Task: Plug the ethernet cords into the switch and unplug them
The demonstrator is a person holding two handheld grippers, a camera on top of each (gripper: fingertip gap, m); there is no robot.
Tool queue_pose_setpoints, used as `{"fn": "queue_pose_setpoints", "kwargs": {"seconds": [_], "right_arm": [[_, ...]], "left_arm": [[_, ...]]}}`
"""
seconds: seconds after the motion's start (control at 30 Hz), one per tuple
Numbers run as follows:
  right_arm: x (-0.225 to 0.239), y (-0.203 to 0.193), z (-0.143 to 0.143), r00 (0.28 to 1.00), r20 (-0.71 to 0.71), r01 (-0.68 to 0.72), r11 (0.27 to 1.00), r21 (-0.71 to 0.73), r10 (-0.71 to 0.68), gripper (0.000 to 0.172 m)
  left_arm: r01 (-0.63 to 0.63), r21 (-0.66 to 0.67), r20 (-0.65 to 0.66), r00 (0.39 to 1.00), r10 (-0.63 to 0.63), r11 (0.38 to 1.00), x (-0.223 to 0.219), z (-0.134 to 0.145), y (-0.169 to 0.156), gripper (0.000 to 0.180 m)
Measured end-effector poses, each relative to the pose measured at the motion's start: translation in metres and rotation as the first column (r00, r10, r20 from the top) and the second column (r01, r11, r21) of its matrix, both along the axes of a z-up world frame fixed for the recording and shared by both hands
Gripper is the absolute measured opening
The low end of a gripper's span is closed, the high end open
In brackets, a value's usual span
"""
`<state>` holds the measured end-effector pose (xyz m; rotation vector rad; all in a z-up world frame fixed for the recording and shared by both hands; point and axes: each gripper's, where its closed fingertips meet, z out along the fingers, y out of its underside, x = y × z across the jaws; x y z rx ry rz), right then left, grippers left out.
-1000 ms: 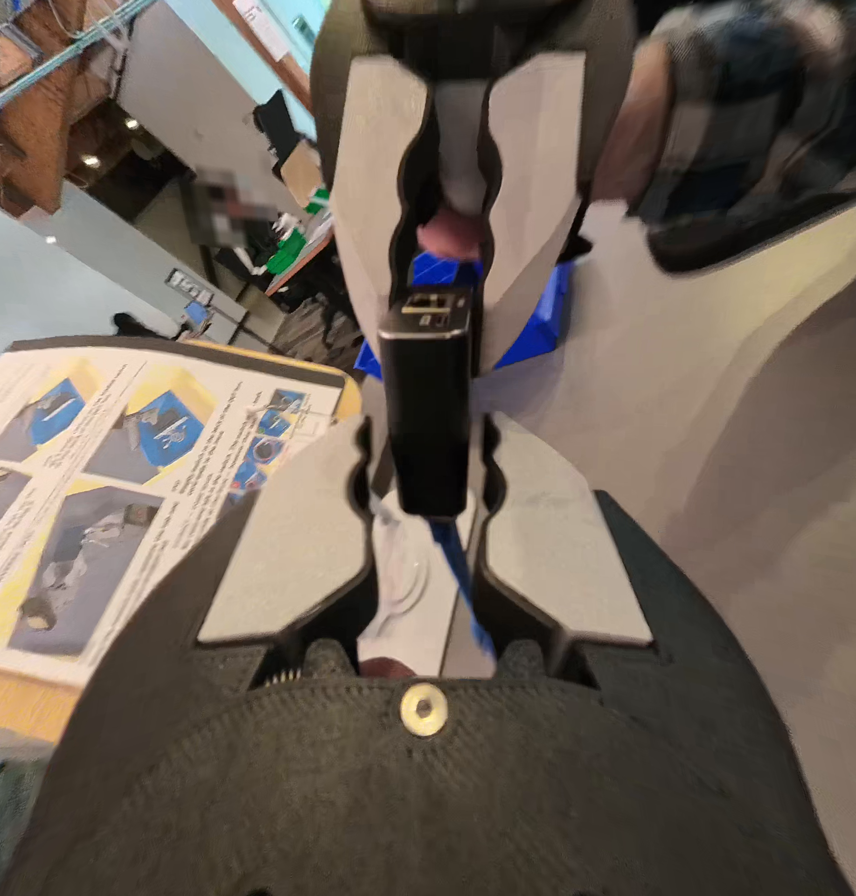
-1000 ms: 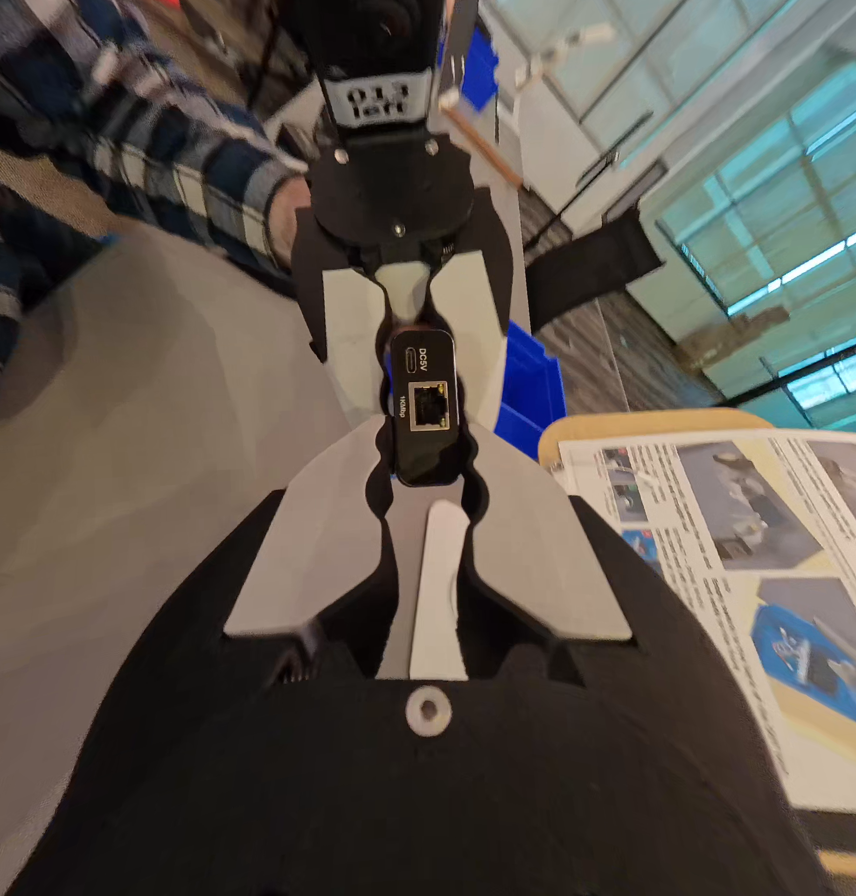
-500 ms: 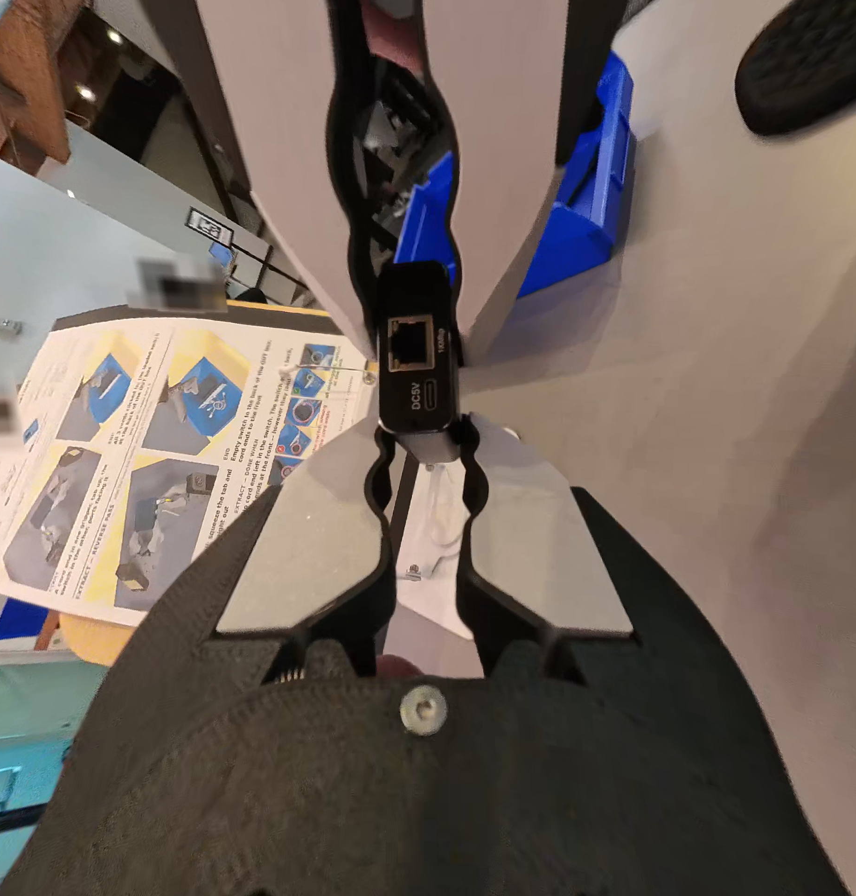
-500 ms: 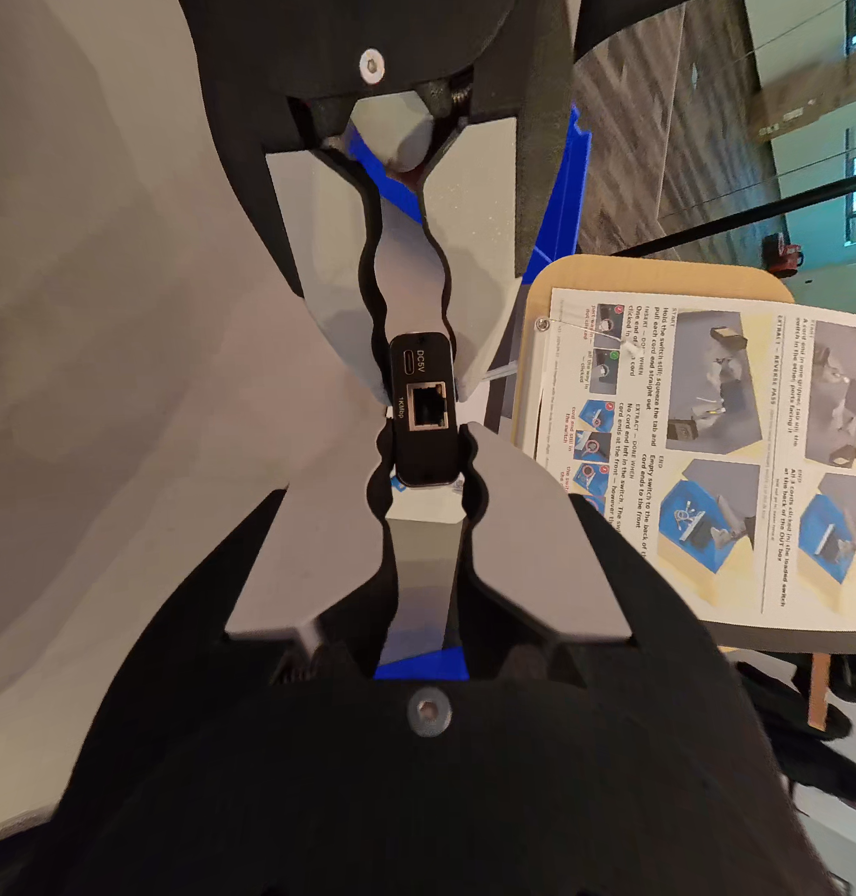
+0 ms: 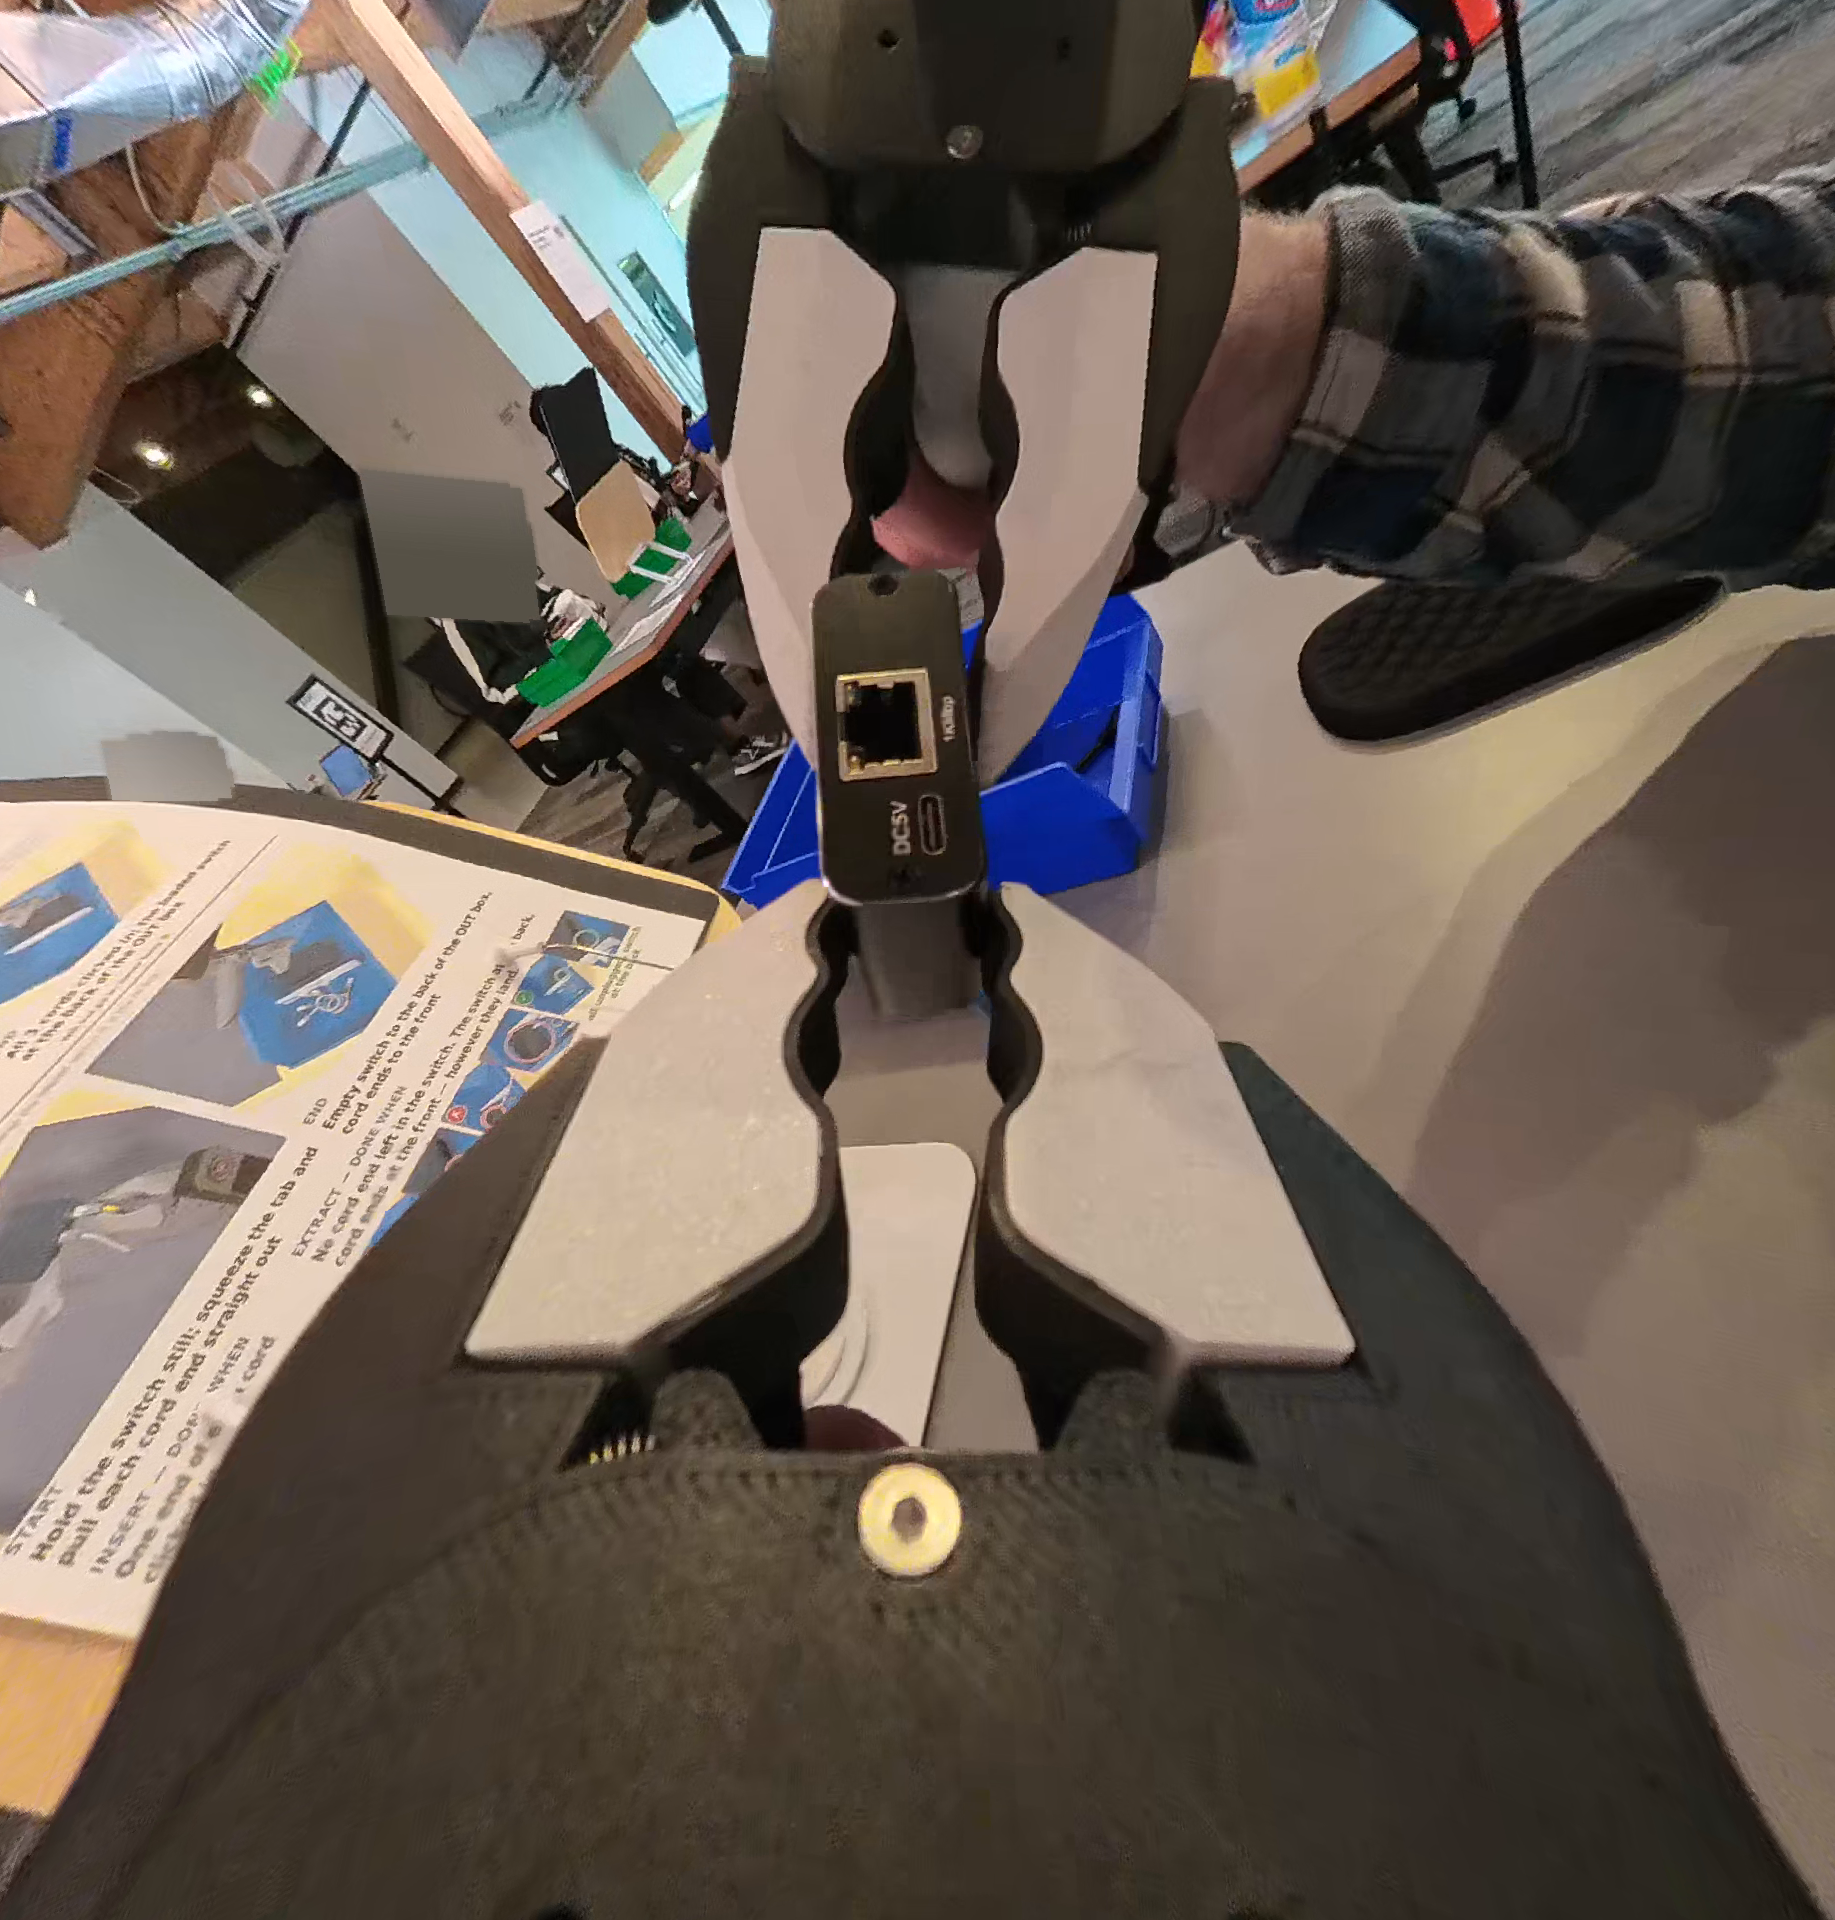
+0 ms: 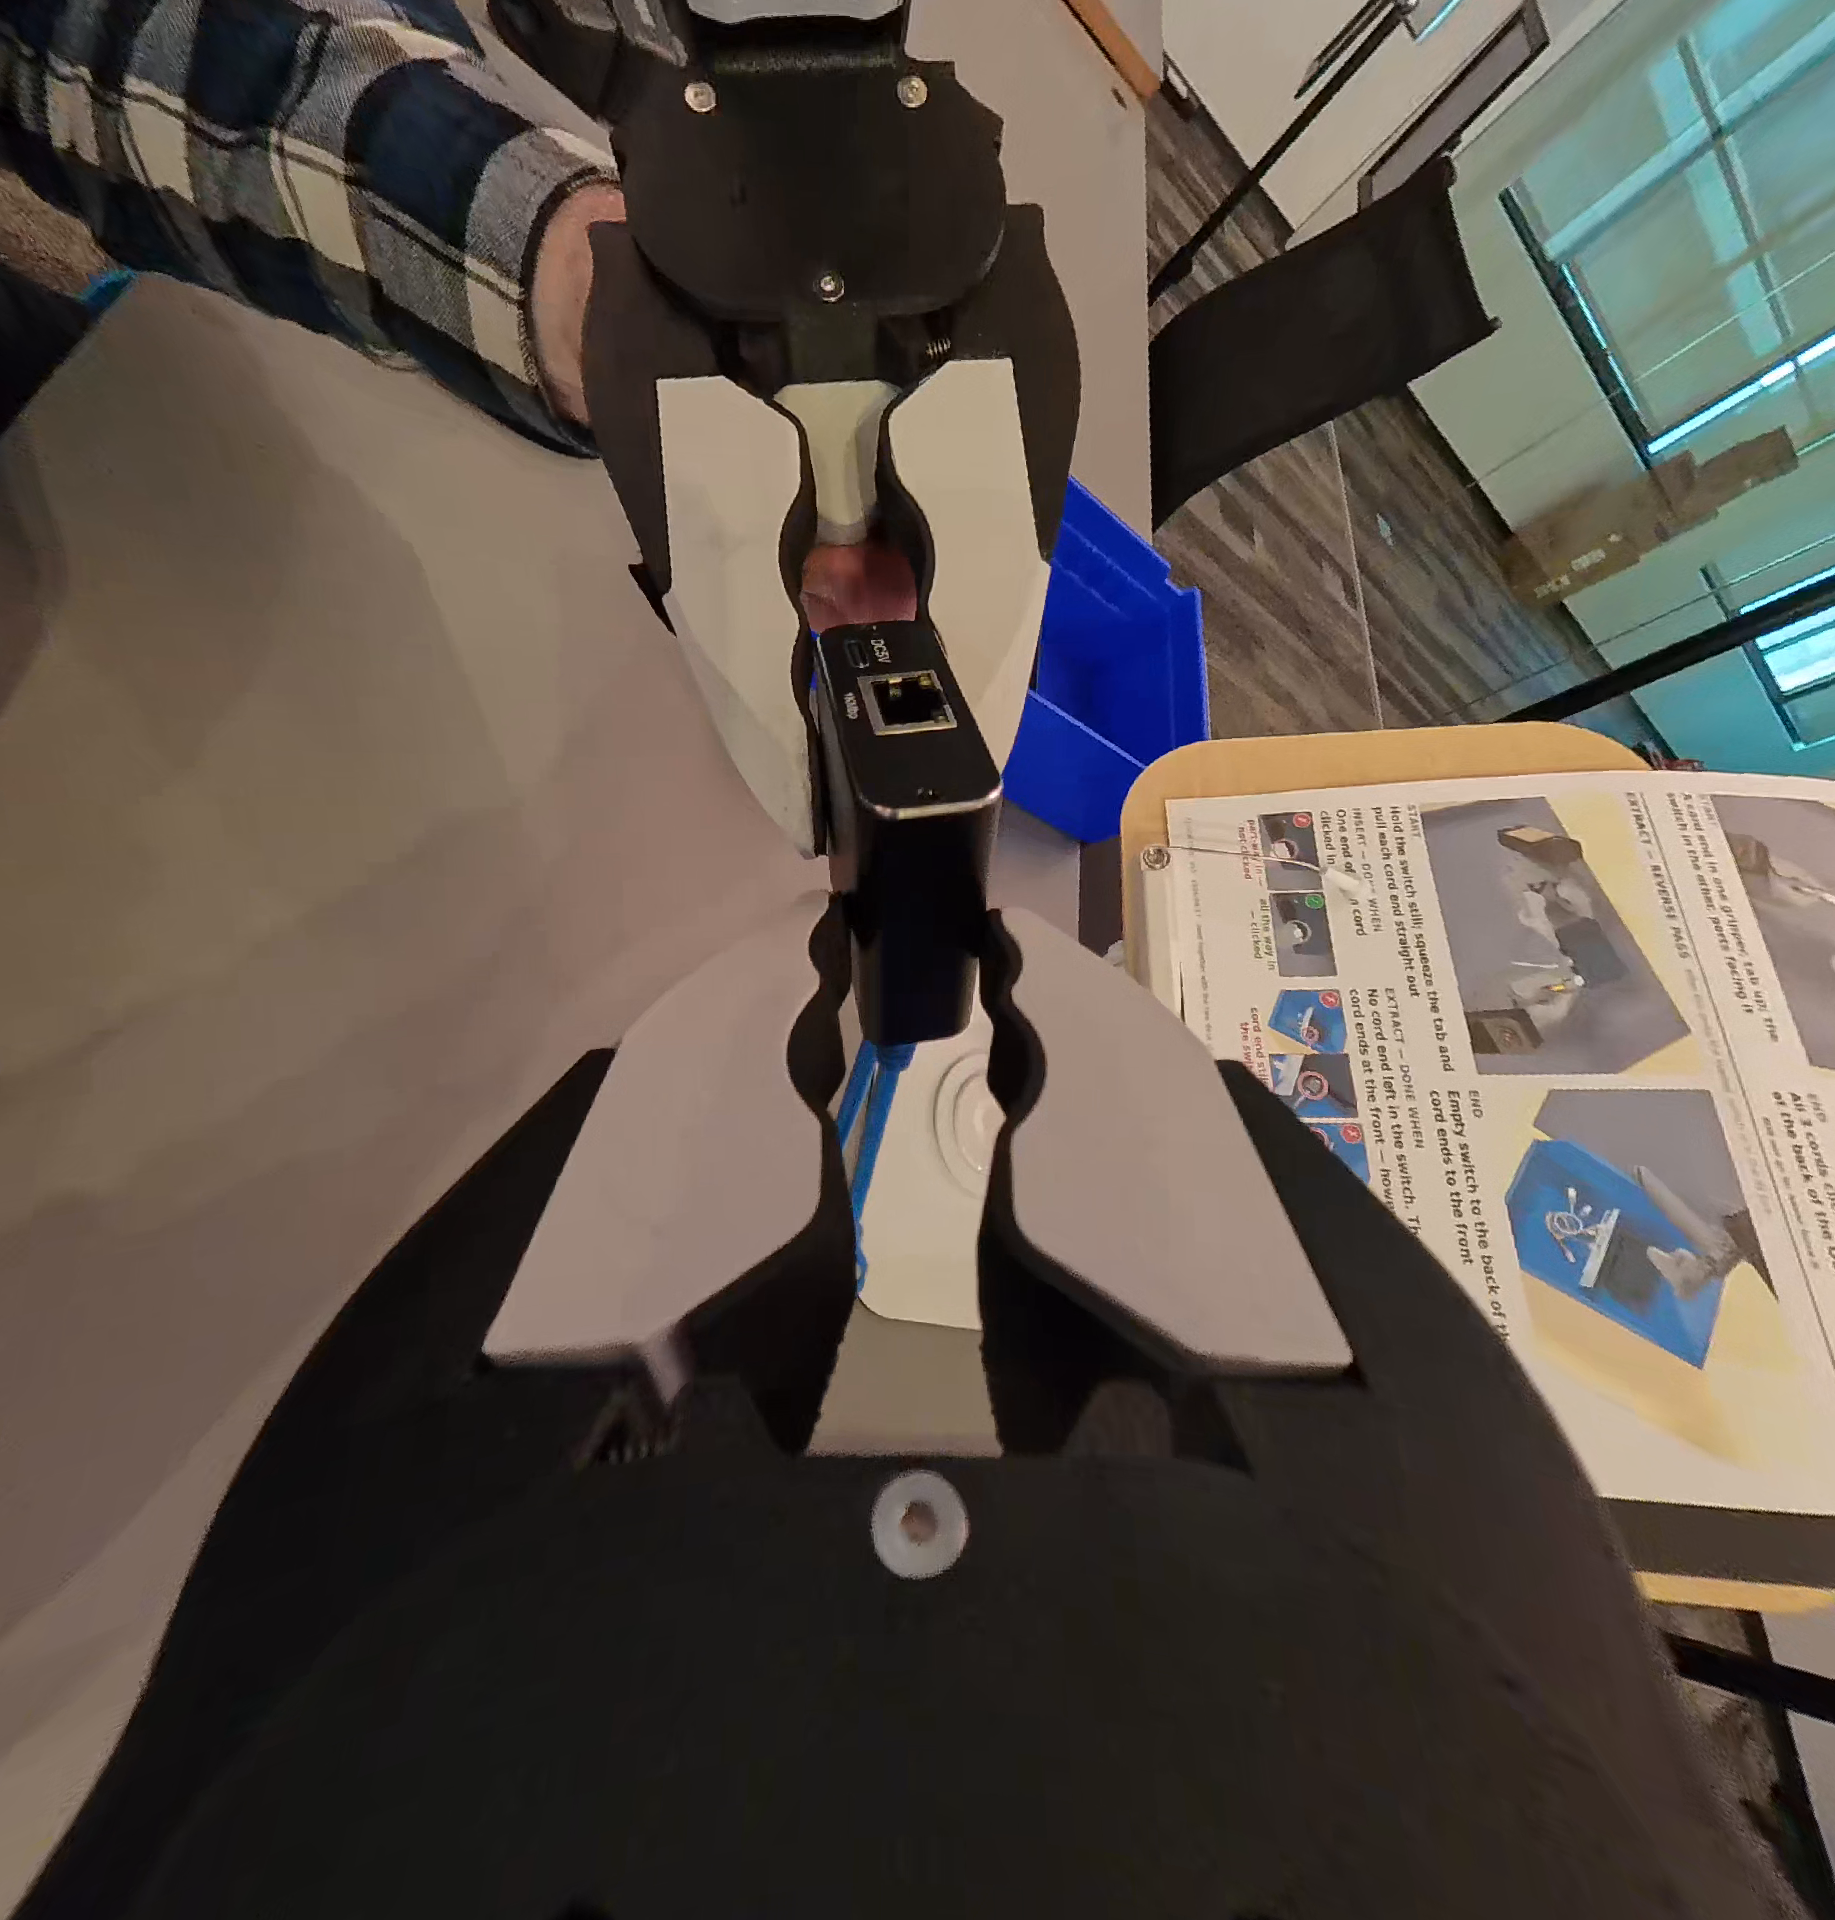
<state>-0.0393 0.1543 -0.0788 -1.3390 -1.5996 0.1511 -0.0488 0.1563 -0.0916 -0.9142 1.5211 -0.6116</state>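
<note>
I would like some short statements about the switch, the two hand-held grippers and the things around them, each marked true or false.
1. Both hand-held grippers, left and right, grip the black switch. True.
2. The port on the switch's end face holds a plug. False: it is empty.
3. A blue bin stands behind the switch. True.
4. The instruction sheet lies inside the bin. False: it lies on a wooden board beside it.
5. The sleeve is plain red. False: it is plaid.

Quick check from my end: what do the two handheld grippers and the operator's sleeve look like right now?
Both grippers, left and right, match: rough black printed bodies with a silver screw at centre, and flat grey fingers with wavy black inner edges. The operator's sleeve is plaid in dark blue, grey and white. No cables run along the grippers themselves.
</note>
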Motion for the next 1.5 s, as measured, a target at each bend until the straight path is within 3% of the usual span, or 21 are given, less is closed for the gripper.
{"fn": "queue_pose_setpoints", "kwargs": {"seconds": [0.07,0.17,0.3,0.4,0.57,0.77,0.83,0.93,1.0,1.07,1.1,1.2,1.27,1.37,1.5], "right_arm": [[0.001,0.002,-0.003,0.999,0.041,0.026,1.0,0.009,-0.026,0.024],[0.012,0.013,-0.011,0.978,0.163,0.12,0.992,0.049,-0.126,0.024],[0.014,0.018,-0.017,0.944,0.271,0.168,0.982,0.089,-0.187,0.023],[0.01,0.018,-0.015,0.935,0.289,0.178,0.978,0.111,-0.204,0.023],[0.005,0.016,-0.007,0.943,0.264,0.166,0.974,0.152,-0.202,0.023],[0.009,0.01,-0.007,0.98,0.153,0.124,0.991,0.052,-0.13,0.034],[0.007,0.009,-0.009,0.984,0.139,0.101,0.993,0.067,-0.109,0.024],[0.007,0.007,-0.011,0.983,0.149,0.094,0.993,0.069,-0.103,0.024],[0.009,0.008,-0.014,0.974,0.188,0.119,0.991,0.065,-0.129,0.024],[0.013,0.013,-0.015,0.955,0.238,0.16,0.983,0.094,-0.179,0.024],[0.014,0.015,-0.017,0.943,0.265,0.179,0.978,0.108,-0.202,0.023],[0.011,0.015,-0.021,0.915,0.331,0.193,0.971,0.142,-0.23,0.024],[0.007,0.015,-0.023,0.899,0.359,0.204,0.966,0.157,-0.249,0.023],[0.005,0.016,-0.02,0.89,0.364,0.208,0.955,0.212,-0.275,0.024],[-0.001,0.004,0.003,0.965,0.191,0.146,0.972,0.186,-0.181,0.03]], "left_arm": [[-0.028,0.013,-0.031,0.999,0.029,1.0,-0.001,-0.003,0.005,0.026],[-0.088,0.055,-0.042,0.995,0.09,0.995,-0.003,0.002,0.014,0.048],[-0.136,0.175,-0.13,0.978,0.16,0.975,0.002,0.002,0.017,0.047],[-0.152,0.221,-0.242,0.948,0.205,0.963,0.004,-0.012,0.022,0.032],[-0.15,0.176,-0.181,0.966,0.182,0.973,0.001,-0.006,0.021,0.025],[-0.058,0.116,-0.063,0.996,0.065,0.992,-0.005,0.007,0.007,0.024],[-0.026,0.106,-0.068,0.997,0.033,0.994,-0.005,0.004,0.003,0.024],[-0.002,0.091,-0.05,0.999,0.006,0.996,-0.005,0.001,0.003,0.024],[-0.027,0.075,-0.073,0.997,0.033,0.997,-0.004,-0.004,0.01,0.035],[-0.095,0.102,-0.102,0.989,0.105,0.99,-0.003,-0.006,0.02,0.067],[-0.109,0.121,-0.113,0.986,0.123,0.987,-0.002,-0.005,0.021,0.068],[-0.129,0.205,-0.166,0.972,0.165,0.97,0.004,-0.009,0.019,0.062],[-0.114,0.254,-0.226,0.958,0.174,0.961,0.006,-0.018,0.017,0.027],[-0.13,0.25,-0.205,0.961,0.183,0.959,0.005,-0.015,0.019,0.026],[-0.125,0.333,-0.137,0.974,0.179,0.935,-0.003,-0.002,0.015,0.025]]}}
